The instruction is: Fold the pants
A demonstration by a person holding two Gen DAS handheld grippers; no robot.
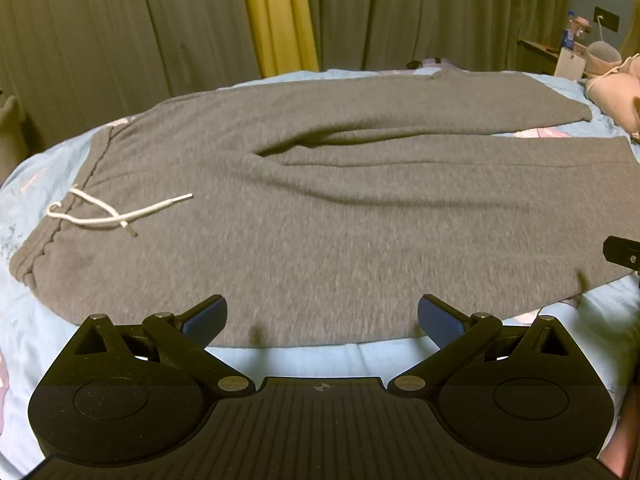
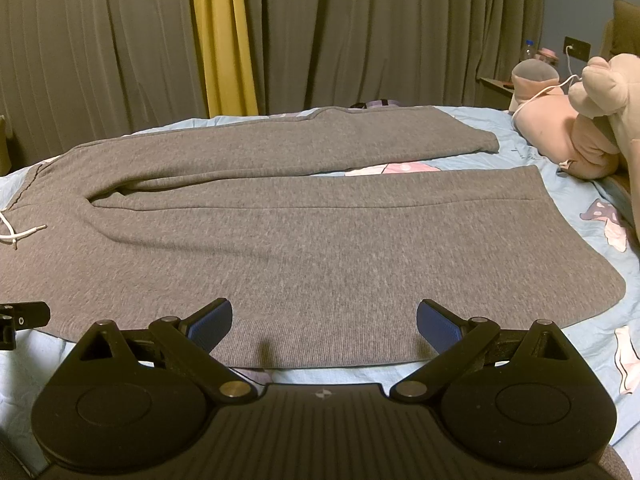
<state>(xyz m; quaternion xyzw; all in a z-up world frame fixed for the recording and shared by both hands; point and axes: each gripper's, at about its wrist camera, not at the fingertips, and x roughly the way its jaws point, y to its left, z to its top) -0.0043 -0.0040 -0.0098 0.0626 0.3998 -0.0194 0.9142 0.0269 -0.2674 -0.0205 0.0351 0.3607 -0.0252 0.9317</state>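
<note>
Grey sweatpants (image 1: pixel 320 208) lie flat on the light blue bed, waistband and white drawstring (image 1: pixel 104 212) at the left, both legs running right with a gap between them. My left gripper (image 1: pixel 322 316) is open and empty, just above the near edge of the pants by the hip. In the right wrist view the same pants (image 2: pixel 320 240) spread out ahead, the near leg's cuff at the right. My right gripper (image 2: pixel 324 320) is open and empty over the near leg's front edge. The right gripper's tip shows at the left wrist view's right edge (image 1: pixel 624 252).
The bed sheet (image 2: pixel 580 344) has a cartoon print. Pink and grey plush toys (image 2: pixel 580 128) lie at the right end of the bed. Olive and yellow curtains (image 2: pixel 224 40) hang behind. A nightstand with a bottle (image 2: pixel 530 50) stands at the far right.
</note>
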